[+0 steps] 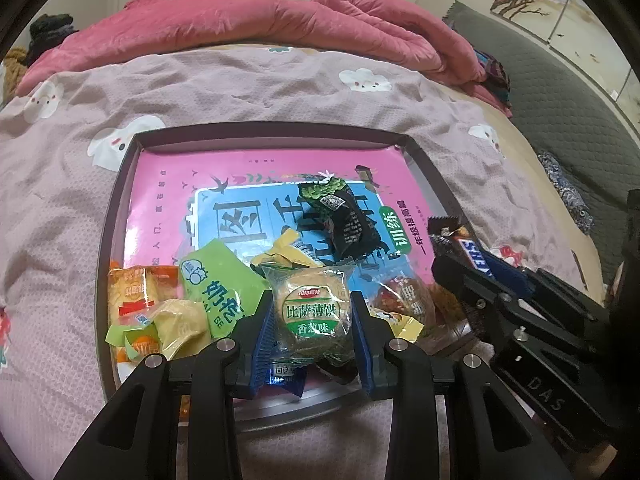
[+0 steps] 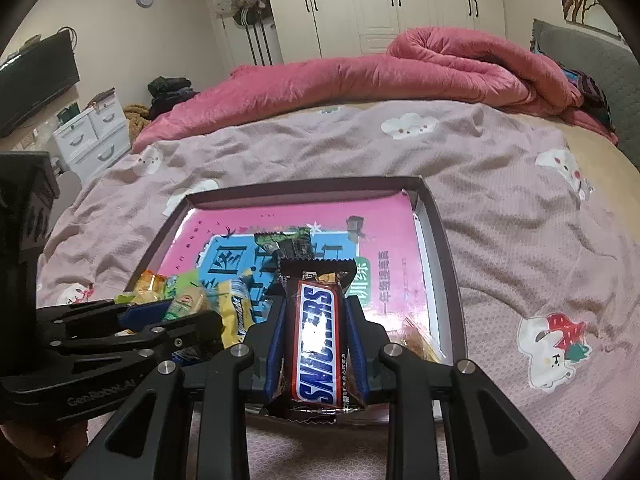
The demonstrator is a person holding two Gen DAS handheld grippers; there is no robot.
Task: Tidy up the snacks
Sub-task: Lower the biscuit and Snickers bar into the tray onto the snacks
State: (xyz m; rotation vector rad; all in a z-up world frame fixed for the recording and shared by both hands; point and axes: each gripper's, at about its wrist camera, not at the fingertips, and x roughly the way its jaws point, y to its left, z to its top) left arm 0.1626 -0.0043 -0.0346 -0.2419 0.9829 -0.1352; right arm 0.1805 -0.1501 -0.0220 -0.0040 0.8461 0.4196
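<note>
Your left gripper (image 1: 312, 312) clamps a biscuit (image 1: 311, 312); right gripper (image 2: 318, 328) clamps Snickers (image 2: 318, 336). Tray (image 1: 120, 200) open toward 12 o'clock.

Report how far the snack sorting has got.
Done: nothing looks sorted; snacks lie heaped in the tray's near corner. In hand: left gripper clamps a round biscuit pack; right gripper clamps a Snickers bar. Left: the heap and a dark packet.
</note>
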